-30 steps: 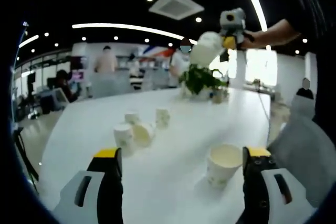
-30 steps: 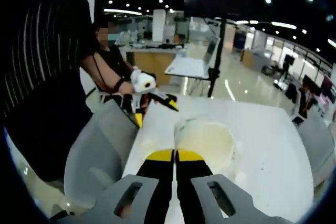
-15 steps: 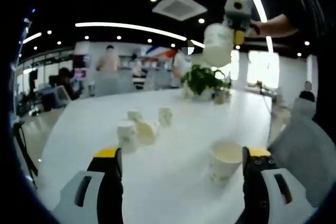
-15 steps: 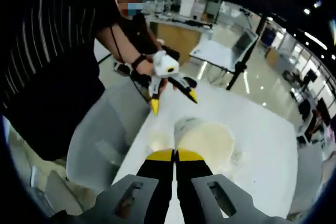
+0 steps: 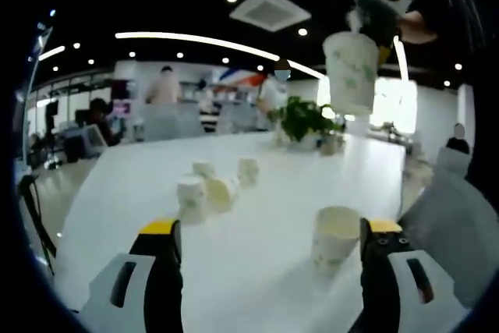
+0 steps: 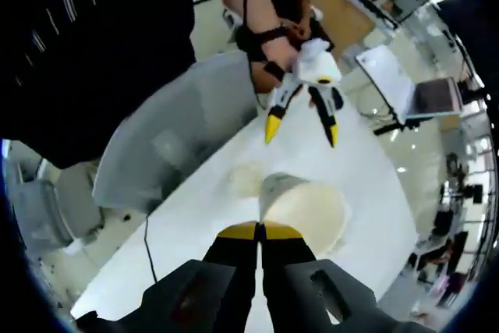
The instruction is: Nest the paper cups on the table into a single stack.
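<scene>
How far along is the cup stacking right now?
Nothing looks nested yet. In hand: the right gripper is shut on a paper cup held high above the table. The left gripper is open, beside an upright cup. Left to do: set the held cup into that one, then collect the far group of cups, one lying on its side.

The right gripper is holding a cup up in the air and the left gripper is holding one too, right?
Not quite. The right gripper does hold a cup in the air, but the left gripper is open and holds nothing, as the left gripper view shows. Another cup stands on the table near it.
</scene>
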The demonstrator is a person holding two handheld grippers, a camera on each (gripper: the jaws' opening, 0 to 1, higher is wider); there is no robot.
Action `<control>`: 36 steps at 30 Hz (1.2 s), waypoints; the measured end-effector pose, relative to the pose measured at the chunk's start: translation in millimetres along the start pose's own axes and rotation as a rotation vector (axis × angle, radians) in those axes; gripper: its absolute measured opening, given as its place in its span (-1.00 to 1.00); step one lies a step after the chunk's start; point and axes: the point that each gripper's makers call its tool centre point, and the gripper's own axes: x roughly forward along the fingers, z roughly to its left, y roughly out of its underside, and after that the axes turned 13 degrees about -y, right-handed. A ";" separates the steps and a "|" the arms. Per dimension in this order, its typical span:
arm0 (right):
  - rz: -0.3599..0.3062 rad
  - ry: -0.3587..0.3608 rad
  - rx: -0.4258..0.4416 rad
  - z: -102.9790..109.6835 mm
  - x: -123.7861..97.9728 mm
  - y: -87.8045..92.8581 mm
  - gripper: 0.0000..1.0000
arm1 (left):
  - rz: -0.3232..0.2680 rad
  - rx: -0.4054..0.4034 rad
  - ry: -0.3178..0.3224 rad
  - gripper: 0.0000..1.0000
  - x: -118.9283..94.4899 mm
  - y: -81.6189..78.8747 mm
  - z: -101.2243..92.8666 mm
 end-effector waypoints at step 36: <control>0.056 -0.110 -0.092 -5.0 87.1 -2.7 -1.00 | -0.001 -0.039 -0.026 0.85 -10.9 11.7 3.4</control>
